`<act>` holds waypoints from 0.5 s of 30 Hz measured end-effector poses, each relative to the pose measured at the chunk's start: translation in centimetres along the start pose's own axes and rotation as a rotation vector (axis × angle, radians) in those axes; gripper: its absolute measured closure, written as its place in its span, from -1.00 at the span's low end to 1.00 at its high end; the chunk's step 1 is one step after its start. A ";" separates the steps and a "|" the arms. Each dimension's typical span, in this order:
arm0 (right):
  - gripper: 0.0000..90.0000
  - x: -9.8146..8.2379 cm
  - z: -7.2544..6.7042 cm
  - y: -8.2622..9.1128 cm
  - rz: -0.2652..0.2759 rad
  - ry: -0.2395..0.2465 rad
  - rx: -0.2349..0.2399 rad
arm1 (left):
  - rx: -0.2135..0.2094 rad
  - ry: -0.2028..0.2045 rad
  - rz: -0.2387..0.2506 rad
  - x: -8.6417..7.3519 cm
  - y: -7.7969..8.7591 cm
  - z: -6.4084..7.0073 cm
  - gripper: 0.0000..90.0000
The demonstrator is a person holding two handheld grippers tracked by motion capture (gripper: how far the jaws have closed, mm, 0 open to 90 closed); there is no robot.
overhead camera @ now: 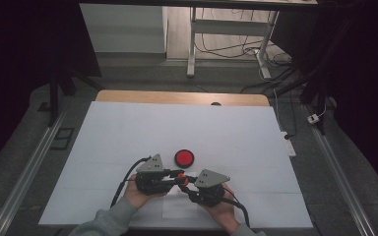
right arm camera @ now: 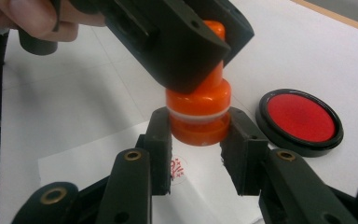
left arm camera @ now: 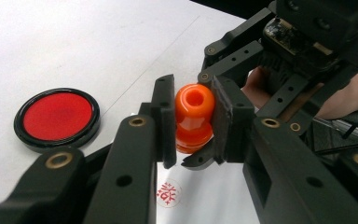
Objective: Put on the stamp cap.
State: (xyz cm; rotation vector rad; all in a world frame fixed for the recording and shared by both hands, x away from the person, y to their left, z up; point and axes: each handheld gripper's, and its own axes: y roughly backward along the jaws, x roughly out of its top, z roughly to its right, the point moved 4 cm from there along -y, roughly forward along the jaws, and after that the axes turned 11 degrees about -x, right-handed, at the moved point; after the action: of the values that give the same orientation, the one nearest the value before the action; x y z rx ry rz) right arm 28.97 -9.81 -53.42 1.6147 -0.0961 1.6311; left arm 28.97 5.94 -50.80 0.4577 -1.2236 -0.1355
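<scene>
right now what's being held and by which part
An orange stamp: the left hand-held gripper clamps its upper knob, the right hand-held gripper its wider base, above a red imprint on paper.

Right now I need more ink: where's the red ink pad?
In the high view the red ink pad lies on the white table, just beyond the tongs holding the orange stamp.

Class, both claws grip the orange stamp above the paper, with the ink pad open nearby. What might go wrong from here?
1. Both the left claw and the right claw clamp the orange stamp; pulling unevenly might twist it loose.
2. A red imprint already sits on the paper beneath; lowering the stamp could smear or double it.
3. The open red ink pad lies close by; a trailing cable might drag across it.
</scene>
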 end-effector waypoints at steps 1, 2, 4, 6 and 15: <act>0.43 0.0 0.0 0.0 0.000 -0.001 0.001 | 0.001 0.001 0.001 0.0 0.0 0.0 0.59; 0.43 0.0 0.0 0.0 0.001 -0.001 0.000 | 0.001 0.000 0.001 0.0 0.0 0.0 0.59; 0.43 0.0 0.0 0.0 0.005 -0.008 0.005 | 0.000 0.000 0.001 0.0 -0.1 0.0 0.59; 0.43 0.0 0.1 0.0 0.007 -0.019 0.011 | 0.000 -0.002 0.000 0.0 -0.2 0.0 0.59; 0.43 0.1 0.2 0.2 0.014 -0.048 0.021 | 0.002 0.000 0.005 -0.1 -0.3 0.0 0.60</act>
State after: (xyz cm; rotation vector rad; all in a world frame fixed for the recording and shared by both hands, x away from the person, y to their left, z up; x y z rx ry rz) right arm 29.07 -10.03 -53.22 1.6732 -0.1155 1.6086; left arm 28.95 5.73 -50.99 0.4563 -1.2251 -0.1305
